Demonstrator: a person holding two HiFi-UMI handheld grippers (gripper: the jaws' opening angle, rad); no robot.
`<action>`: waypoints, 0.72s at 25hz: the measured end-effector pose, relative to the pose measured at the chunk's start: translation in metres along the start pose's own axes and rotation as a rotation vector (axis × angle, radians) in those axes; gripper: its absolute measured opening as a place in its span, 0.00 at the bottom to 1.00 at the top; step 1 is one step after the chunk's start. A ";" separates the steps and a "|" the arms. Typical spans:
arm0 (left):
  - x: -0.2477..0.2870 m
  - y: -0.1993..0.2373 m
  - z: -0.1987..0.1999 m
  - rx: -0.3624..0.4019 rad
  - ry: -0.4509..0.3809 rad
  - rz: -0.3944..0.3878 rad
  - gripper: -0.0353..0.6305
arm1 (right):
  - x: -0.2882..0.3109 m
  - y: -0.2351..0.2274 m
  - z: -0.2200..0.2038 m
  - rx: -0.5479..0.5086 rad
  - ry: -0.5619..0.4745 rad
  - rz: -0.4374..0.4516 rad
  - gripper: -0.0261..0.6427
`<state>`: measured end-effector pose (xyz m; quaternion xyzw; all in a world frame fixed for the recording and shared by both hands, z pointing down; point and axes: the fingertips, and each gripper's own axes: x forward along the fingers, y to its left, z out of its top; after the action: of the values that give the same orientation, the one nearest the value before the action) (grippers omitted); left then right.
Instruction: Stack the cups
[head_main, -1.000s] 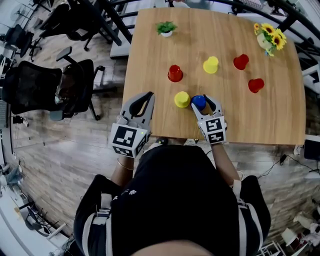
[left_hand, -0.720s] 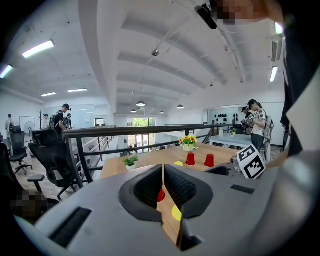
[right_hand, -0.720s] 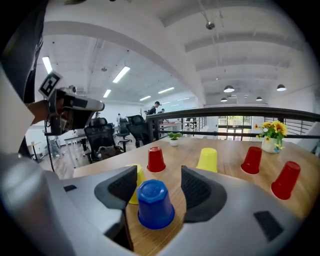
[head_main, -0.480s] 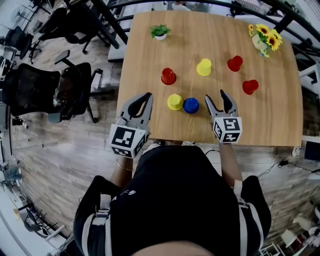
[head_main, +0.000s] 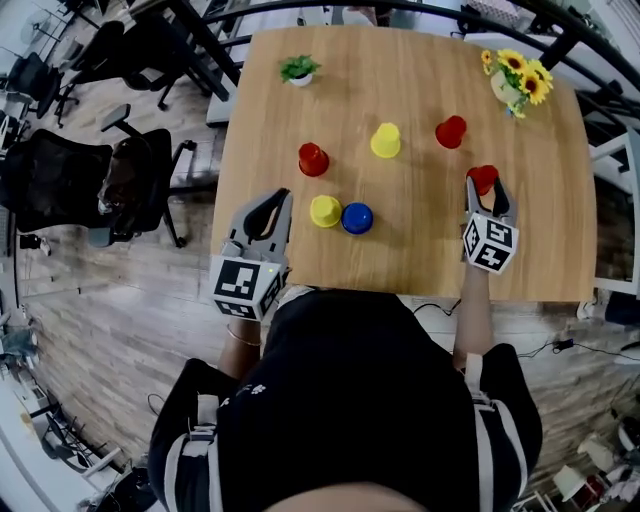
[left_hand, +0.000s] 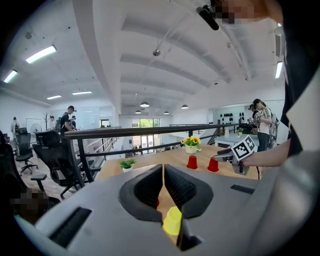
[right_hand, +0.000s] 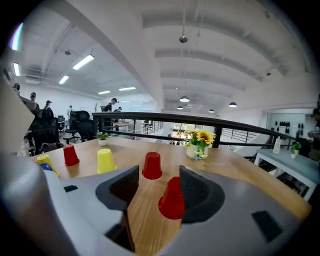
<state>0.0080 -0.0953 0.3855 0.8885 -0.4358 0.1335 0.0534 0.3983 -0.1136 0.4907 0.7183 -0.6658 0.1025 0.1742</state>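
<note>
Cup (right_hand: 172, 202), red, stands inside wide right hand-held gripper (head_main: 483, 186); left hand-held gripper (left_hand: 164, 171) closed.

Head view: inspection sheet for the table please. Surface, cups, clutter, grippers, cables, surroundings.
Surface: wooden table, no spills seen.
Cups: six, upside down, none stacked; blue cup beside yellow cup.
Clutter: potted plant, sunflower vase at far corners.
Grippers: left gripper shut, empty; right gripper open around red cup.
Cables: cable on floor past near edge.
Surroundings: office chairs, railing.
</note>
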 end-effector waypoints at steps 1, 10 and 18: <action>0.002 -0.002 0.000 -0.001 -0.001 0.008 0.09 | 0.004 -0.007 -0.002 -0.004 0.006 -0.007 0.42; 0.011 -0.013 0.002 -0.001 0.014 0.078 0.09 | 0.039 -0.045 -0.026 -0.012 0.089 -0.017 0.45; 0.012 -0.014 0.002 -0.003 0.025 0.107 0.09 | 0.048 -0.051 -0.037 -0.002 0.115 -0.008 0.37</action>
<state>0.0262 -0.0961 0.3869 0.8622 -0.4821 0.1465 0.0531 0.4567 -0.1408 0.5367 0.7136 -0.6519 0.1424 0.2134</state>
